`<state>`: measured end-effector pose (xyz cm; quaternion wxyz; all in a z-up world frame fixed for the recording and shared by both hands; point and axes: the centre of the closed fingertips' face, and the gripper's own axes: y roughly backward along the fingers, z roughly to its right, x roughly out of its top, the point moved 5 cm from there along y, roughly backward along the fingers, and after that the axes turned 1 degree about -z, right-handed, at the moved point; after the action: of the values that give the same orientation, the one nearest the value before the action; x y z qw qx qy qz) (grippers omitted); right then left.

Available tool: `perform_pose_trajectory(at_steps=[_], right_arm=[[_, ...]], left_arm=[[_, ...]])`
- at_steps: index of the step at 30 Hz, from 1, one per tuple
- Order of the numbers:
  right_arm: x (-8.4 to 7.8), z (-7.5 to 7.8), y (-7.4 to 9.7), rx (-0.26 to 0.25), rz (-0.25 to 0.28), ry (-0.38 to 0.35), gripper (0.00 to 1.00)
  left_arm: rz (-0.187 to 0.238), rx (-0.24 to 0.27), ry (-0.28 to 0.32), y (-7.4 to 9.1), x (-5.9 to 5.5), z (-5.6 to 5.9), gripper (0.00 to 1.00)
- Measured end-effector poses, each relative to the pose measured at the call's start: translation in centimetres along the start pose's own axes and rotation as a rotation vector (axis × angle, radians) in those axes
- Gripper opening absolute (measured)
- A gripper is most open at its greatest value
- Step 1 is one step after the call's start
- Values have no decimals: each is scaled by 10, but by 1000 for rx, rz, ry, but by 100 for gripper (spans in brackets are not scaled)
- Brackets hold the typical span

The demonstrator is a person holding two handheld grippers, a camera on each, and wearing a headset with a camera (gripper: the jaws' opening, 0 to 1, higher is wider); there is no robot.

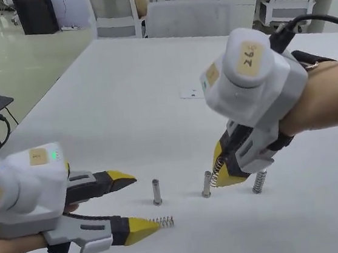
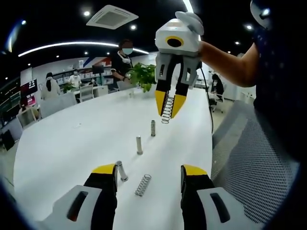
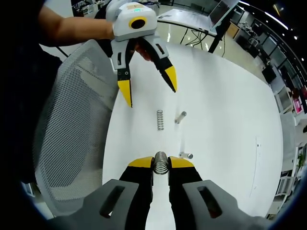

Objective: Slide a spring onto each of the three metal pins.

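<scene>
Big white counter (image 1: 123,95). The right hand-held gripper (image 1: 227,178) is pinching a spring (image 3: 161,163) just beside the middle pin (image 1: 207,184). Looks like threading time: line it up over the pin top, then ease down. The left hand-held gripper (image 1: 142,201) is wide open, with a loose spring (image 1: 163,222) right at its lower tip.

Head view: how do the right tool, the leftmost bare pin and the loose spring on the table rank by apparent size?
1. right tool, by far.
2-3. bare pin and loose spring look nearly alike; I won't rank them.
</scene>
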<state>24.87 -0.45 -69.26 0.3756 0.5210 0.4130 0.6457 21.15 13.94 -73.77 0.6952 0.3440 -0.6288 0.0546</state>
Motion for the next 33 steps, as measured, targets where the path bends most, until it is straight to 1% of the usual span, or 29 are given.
perform_pose_trajectory(at_steps=[11,16,20,24,33], right_arm=[[-8,14,-1,-22,-17,-25,9],[-11,22,-4,-31,-24,-36,9],[-12,27,-7,-33,-31,-39,9],[-13,34,-11,-51,-43,-35,9],[-17,49,-23,-52,-50,-52,9]], left_arm=[[-4,28,36,6,-13,-2,52],[1,34,46,6,-15,-1,55],[4,32,52,4,-15,0,56],[6,28,56,3,-15,2,56],[4,26,61,2,-16,4,57]])
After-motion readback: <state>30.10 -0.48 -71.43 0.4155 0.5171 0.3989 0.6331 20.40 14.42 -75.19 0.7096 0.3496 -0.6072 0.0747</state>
